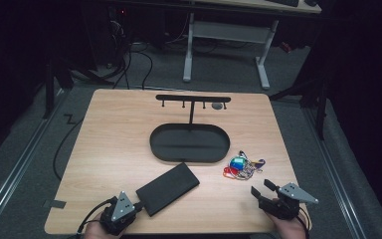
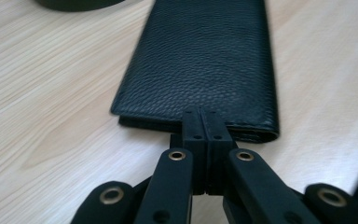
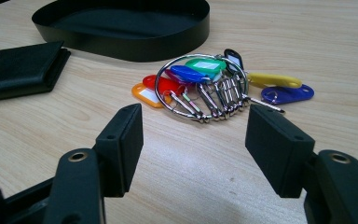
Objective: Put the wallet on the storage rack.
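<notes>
- The wallet is black, long and flat, with a pebbled leather grain and a folded edge; it lies on the pale wood-grain counter, just before the oval black tray.
- The left tongs are pressed together at the wallet's near end.
- The right tongs stand spread, empty, facing a steel ring of coloured plastic key tags.

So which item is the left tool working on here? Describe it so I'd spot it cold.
Start at the black oval tray in the middle of the wooden table. Just in front of it, toward the person's left, a black wallet lies flat and slantwise, with the shut left tool at its near end. It is long, flat, grained black leather, unlike the bright bunch of tagged keys to its right.
</notes>
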The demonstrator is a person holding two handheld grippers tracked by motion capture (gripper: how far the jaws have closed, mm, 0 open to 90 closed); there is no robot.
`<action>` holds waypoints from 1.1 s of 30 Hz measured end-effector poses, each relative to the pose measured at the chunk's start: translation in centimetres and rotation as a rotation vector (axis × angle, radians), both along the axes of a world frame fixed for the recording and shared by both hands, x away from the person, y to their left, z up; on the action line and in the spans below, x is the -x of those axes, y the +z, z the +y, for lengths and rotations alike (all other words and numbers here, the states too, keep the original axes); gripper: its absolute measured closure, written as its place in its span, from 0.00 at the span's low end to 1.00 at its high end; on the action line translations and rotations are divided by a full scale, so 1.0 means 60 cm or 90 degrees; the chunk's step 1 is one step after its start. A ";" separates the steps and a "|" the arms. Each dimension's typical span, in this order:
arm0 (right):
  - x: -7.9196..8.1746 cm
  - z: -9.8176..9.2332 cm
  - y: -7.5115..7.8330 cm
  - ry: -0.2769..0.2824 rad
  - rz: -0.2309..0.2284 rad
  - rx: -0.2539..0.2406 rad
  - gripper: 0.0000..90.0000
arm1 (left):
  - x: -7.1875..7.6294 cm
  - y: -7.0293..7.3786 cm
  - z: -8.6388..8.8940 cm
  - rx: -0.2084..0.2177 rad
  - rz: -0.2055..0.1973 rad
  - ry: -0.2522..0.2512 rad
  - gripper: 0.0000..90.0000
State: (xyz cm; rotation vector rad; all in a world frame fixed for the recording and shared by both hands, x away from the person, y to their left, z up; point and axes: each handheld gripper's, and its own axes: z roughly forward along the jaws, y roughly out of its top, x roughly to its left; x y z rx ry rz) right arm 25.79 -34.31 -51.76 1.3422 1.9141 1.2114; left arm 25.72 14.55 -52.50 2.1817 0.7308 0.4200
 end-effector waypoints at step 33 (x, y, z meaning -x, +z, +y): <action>0.004 -0.003 -0.004 -0.013 0.011 -0.002 0.42 | -0.004 0.005 -0.093 -0.056 -0.106 -0.089 0.55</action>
